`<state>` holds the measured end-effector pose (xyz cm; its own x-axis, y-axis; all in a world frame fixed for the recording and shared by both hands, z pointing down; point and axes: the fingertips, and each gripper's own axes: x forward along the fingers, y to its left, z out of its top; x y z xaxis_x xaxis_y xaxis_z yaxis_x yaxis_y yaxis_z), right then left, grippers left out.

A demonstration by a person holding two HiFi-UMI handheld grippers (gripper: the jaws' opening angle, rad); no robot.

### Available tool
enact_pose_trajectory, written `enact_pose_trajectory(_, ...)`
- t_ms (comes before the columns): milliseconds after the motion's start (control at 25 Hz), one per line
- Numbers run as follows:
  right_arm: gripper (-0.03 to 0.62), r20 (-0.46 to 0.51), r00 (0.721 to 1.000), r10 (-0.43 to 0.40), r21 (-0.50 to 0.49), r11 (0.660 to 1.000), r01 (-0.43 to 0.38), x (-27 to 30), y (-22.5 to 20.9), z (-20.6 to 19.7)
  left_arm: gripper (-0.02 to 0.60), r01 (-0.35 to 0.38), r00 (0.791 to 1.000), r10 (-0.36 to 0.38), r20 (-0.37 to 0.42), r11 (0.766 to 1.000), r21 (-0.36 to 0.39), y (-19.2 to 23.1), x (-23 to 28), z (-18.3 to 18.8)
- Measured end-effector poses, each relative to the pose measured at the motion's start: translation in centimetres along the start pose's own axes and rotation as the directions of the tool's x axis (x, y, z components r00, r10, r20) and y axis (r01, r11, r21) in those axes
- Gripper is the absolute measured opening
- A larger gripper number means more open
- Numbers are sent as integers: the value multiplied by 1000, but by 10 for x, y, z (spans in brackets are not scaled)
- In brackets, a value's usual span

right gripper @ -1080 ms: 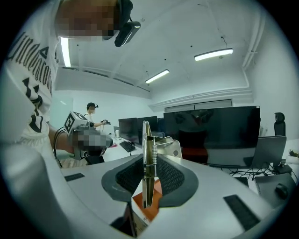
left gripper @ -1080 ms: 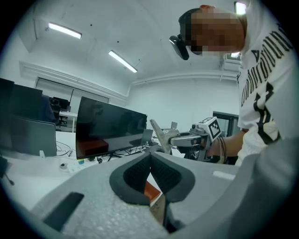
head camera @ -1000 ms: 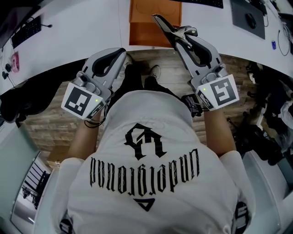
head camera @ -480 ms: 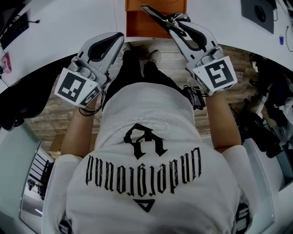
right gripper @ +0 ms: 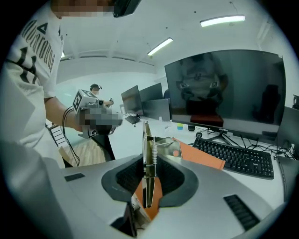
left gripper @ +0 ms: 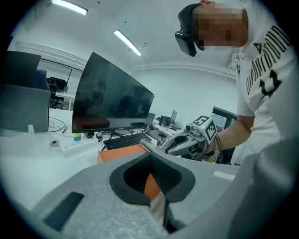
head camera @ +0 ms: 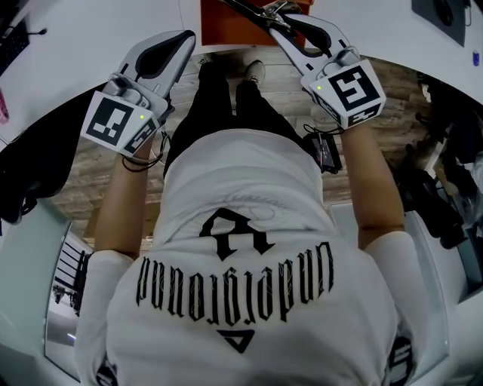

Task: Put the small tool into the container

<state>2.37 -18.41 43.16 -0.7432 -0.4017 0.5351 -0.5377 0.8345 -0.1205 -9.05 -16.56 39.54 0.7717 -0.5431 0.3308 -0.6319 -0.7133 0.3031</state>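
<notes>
Tool [right gripper: 148,144] clamped edge-on in right gripper [right gripper: 149,182], nose aimed at the orange container [right gripper: 198,156] just ahead, likely lined up for the drop. Left gripper [left gripper: 156,196] closed, empty, parked alongside.

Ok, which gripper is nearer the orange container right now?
Right. The right gripper, shut on the metal tool, reaches over the orange container; the left gripper sits just off its left edge.
</notes>
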Motion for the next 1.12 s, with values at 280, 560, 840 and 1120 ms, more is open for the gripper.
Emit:
enact_pose_trajectory(280, 86, -72, 997, 21, -4, 1000, -22, 22, -1, -33, 15, 35, 999, -35, -37, 999, -8, 3, 19, -21)
enact_pose_trajectory(560, 86, -116, 993, 34, 3, 999, -34, 37, -6, -55, 15, 50, 996, -52, -65, 998, -32, 10, 35, -39)
enact_pose_trajectory(840, 86, -174, 984, 46, -11, 999, -49, 51, -10, -75, 15, 39, 996, -43, -79, 998, -45, 19, 41, -49)
enact_pose_trajectory(1120, 86, -241, 969, 55, -19, 998, -62, 64, -12, -92, 15, 49, 994, -54, -98, 998, -50, 20, 46, -56)
